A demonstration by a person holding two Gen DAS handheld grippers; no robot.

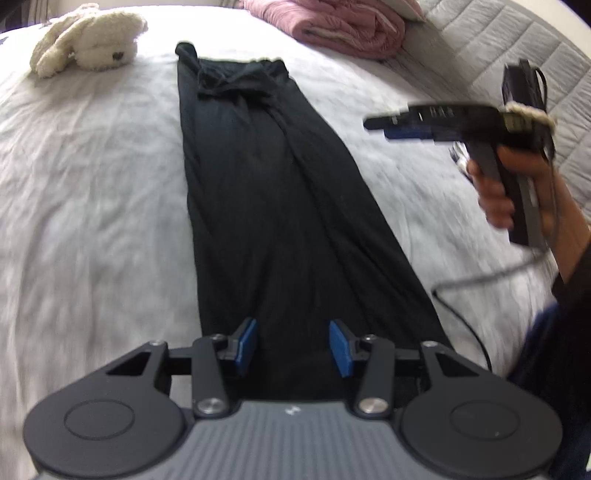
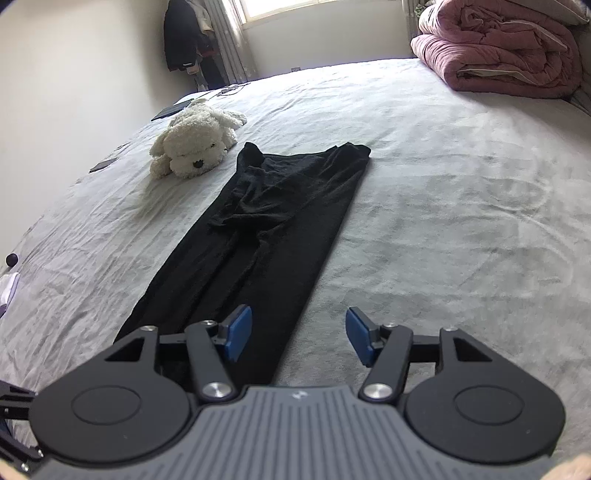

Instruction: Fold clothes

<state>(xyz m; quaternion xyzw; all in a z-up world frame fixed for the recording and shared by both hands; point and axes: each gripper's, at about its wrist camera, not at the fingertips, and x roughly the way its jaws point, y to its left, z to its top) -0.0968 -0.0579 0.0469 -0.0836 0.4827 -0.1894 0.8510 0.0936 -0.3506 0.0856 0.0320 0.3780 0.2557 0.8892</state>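
Note:
A long black garment (image 1: pixel 273 206) lies flat as a narrow strip on the white bed, its bunched end far from me. My left gripper (image 1: pixel 293 343) hovers open over the garment's near end, with nothing between its blue pads. In the left wrist view the right gripper (image 1: pixel 384 127) appears side-on, held in a hand to the right of the garment and above the sheet. In the right wrist view the black garment (image 2: pixel 266 229) runs from the lower left toward the middle, and my right gripper (image 2: pixel 299 338) stands open over its near right edge, holding nothing.
A white plush dog (image 1: pixel 88 40) (image 2: pixel 195 142) lies left of the garment's far end. A folded pink quilt (image 1: pixel 340 26) (image 2: pixel 502 48) sits at the far right by the quilted headboard (image 1: pixel 509 48). A black cable (image 1: pixel 465 302) trails from the right gripper. Flat dark objects (image 2: pixel 171 110) lie near the bed's far left edge.

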